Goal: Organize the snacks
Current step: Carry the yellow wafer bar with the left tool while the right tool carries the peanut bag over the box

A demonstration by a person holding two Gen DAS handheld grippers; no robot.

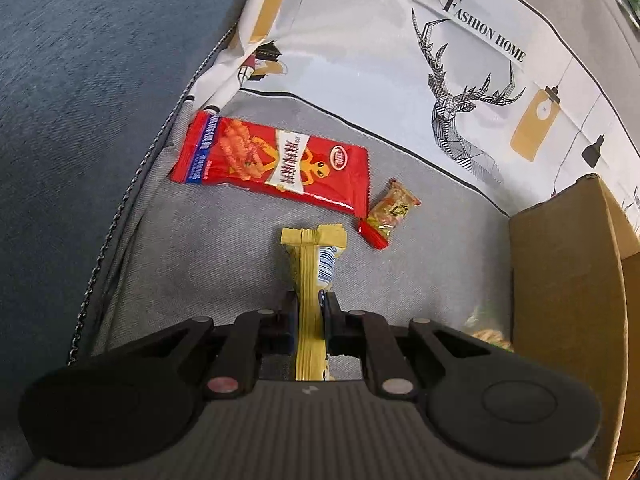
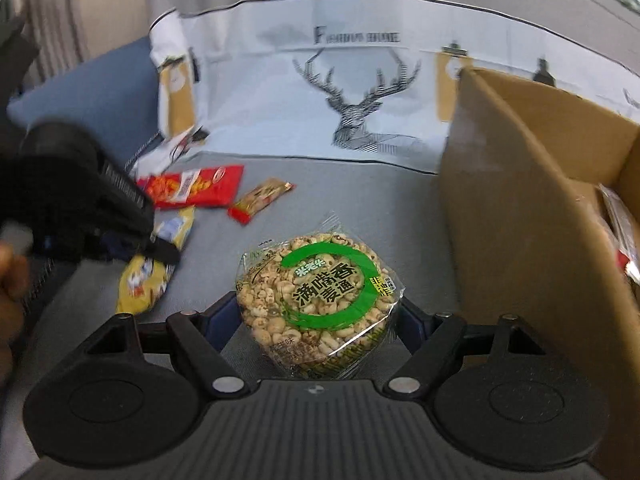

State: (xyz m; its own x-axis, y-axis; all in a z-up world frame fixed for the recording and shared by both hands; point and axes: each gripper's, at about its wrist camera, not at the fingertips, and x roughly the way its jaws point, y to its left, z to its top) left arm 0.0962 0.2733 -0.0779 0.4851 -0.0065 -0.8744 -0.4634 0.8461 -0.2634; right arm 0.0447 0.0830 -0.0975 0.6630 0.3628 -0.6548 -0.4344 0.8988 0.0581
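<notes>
My left gripper (image 1: 311,300) is shut on a yellow snack packet (image 1: 310,280), held edge-on above the grey cushion; the right wrist view shows it too (image 2: 144,284) under the left gripper (image 2: 160,246). My right gripper (image 2: 320,312) is shut on a round puffed-grain cake (image 2: 316,300) in clear wrap with a green ring label. A red snack bag (image 1: 276,160) and a small brown-and-red packet (image 1: 390,214) lie on the cushion ahead. The cardboard box (image 2: 520,216) stands at the right, also in the left wrist view (image 1: 568,300).
A white cushion with a deer print (image 1: 460,92) stands behind the snacks. A blue sofa arm (image 1: 80,80) rises at the left. Some packets (image 2: 622,236) lie inside the box. The grey seat (image 1: 200,264) lies beneath.
</notes>
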